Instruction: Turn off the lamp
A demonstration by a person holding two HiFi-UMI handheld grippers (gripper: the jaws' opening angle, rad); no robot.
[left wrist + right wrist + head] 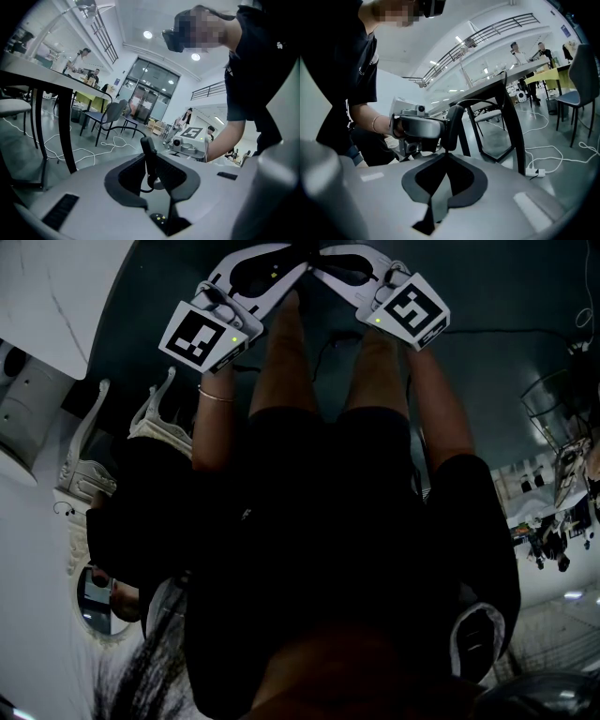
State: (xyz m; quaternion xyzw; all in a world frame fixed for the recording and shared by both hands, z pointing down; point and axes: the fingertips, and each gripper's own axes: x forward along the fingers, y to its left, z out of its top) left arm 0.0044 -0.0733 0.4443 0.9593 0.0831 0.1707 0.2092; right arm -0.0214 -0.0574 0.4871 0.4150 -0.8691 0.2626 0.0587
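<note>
Grey floor [23,159] strewn with white cables [85,152] spreads beneath the dark-legged table [51,82]; the lamp [86,6] arches over its top. I hold my left gripper [148,151] and right gripper [451,124] low, tips facing, both closed on nothing.

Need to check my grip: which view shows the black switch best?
Left gripper view: the switch stands clear between its jaws, against the pale floor. Right gripper view shows it darker, at its jaw tips, before cluttered background. Head view: too dark and small to tell.
</note>
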